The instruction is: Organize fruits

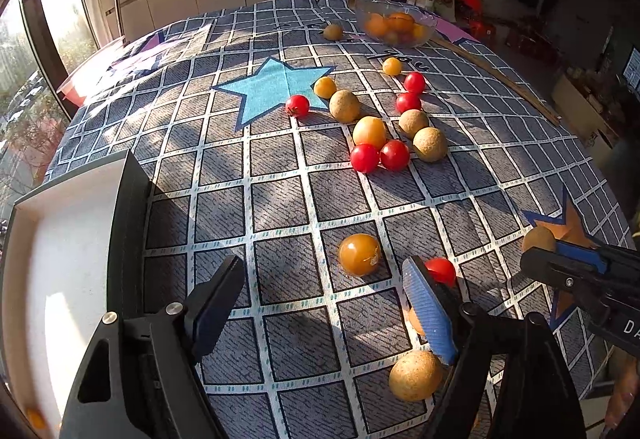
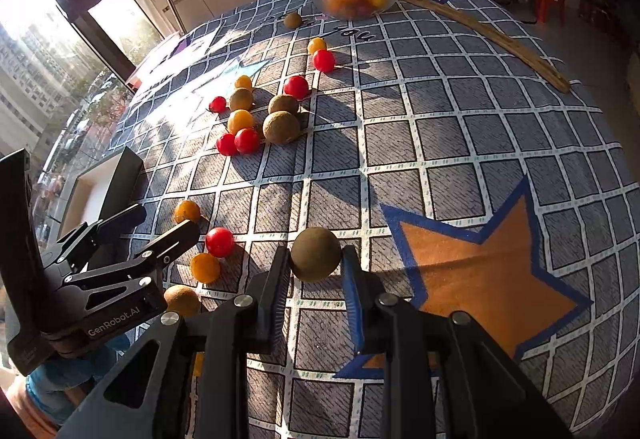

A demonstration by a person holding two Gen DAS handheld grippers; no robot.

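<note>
The right tongs [image 2: 316, 271] were clenched on a brown fruit [image 2: 316, 254], pads pressing its two sides across the middle, angled steeply down over the surface [image 2: 460, 143]. That fruit looked small, light and firm with a rough, matte skin, so a hold across its widest part seemed secure. The left tongs [image 1: 320, 303] stood released, nothing between the fingers, also tilted down beside the white tray [image 1: 60, 259]. Just ahead of them lay an orange tomato [image 1: 359, 254] and a red tomato [image 1: 441, 270], both glossy and probably soft: likely to roll or slip, best pinched gently at the equator. Farther out sat a mixed cluster of fruits [image 1: 380, 135], and beyond it a glass bowl [image 1: 396, 22] already holding some.
</note>
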